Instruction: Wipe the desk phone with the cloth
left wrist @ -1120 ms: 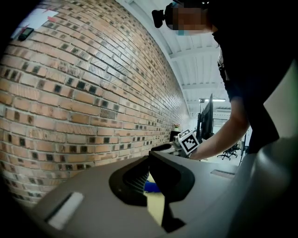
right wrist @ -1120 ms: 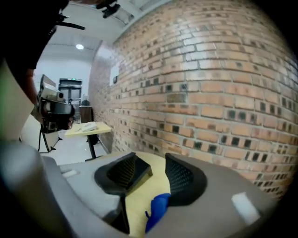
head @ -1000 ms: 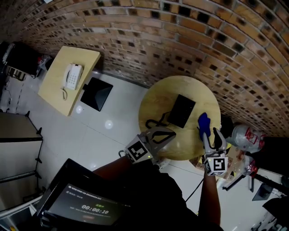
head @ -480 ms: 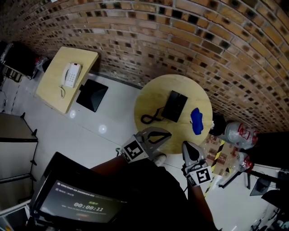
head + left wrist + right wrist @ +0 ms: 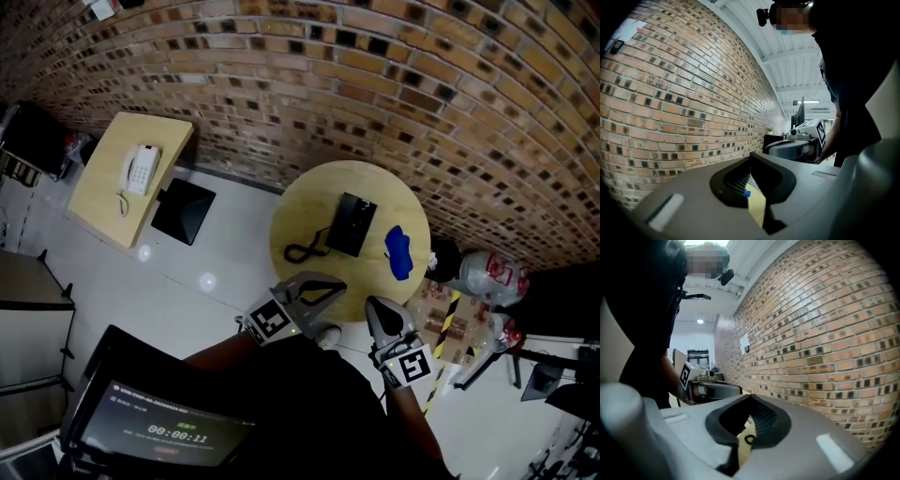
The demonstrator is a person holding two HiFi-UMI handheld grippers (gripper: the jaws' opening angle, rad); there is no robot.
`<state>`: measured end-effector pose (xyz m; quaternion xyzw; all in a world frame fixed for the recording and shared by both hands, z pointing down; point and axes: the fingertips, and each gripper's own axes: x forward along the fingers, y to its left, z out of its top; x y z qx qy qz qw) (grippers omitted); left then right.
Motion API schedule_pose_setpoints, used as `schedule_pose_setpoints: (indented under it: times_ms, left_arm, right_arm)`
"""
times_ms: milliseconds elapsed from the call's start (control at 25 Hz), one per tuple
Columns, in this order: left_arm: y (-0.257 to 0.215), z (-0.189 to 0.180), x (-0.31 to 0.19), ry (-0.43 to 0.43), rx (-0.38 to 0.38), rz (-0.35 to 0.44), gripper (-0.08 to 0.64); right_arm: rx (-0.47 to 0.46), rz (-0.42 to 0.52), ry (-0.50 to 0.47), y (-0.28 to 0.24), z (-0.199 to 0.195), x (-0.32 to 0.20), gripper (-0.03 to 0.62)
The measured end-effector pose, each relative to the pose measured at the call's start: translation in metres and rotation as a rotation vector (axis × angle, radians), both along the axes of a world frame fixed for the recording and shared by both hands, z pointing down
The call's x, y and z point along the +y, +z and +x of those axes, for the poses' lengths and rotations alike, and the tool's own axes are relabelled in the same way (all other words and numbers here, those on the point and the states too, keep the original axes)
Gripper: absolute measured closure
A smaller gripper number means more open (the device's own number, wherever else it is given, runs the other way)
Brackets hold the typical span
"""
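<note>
A black desk phone (image 5: 352, 225) lies in the middle of the round wooden table (image 5: 309, 202), its coiled cord (image 5: 302, 251) trailing toward me. The blue cloth (image 5: 397, 251) lies crumpled on the table just right of the phone, with nothing touching it. My left gripper (image 5: 339, 280) is shut and empty, held over the table's near edge. My right gripper (image 5: 372, 302) is also shut and empty, just off the near edge and short of the cloth. In the left gripper view the jaws (image 5: 751, 158) meet over a sliver of tabletop; the right gripper view shows shut jaws (image 5: 750, 398) above the cord.
A brick wall (image 5: 394, 84) curves behind the table. At the far left, a rectangular table (image 5: 103, 202) carries a white phone (image 5: 139, 169), with a black square object (image 5: 183, 204) beside it. Plastic bags (image 5: 487, 277) and clutter lie at right. A dark screen (image 5: 159, 427) sits low left.
One second ago my right gripper stood open at the blue cloth. It has since drawn back off the table edge and shut empty. The cloth stays on the table.
</note>
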<state>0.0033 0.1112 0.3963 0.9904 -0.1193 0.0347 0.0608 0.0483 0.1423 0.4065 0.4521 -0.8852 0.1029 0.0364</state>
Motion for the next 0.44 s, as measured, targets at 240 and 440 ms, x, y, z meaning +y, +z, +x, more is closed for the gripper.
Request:
schedule_pose_setpoints:
  times_ms: [240,440]
  left_arm:
    - [-0.0019,-0.0009,0.0017,-0.019,-0.003,0.007,0.564]
    - [-0.0032,-0.0022,0.007,-0.019,-0.013,0.009,0.565]
  right_arm:
    - [-0.01,0.015,-0.013,-0.0021,-0.004,0.0049,0.592]
    - [-0.008,0.017,-0.021,-0.0048,-0.0061,0.0088,0.592]
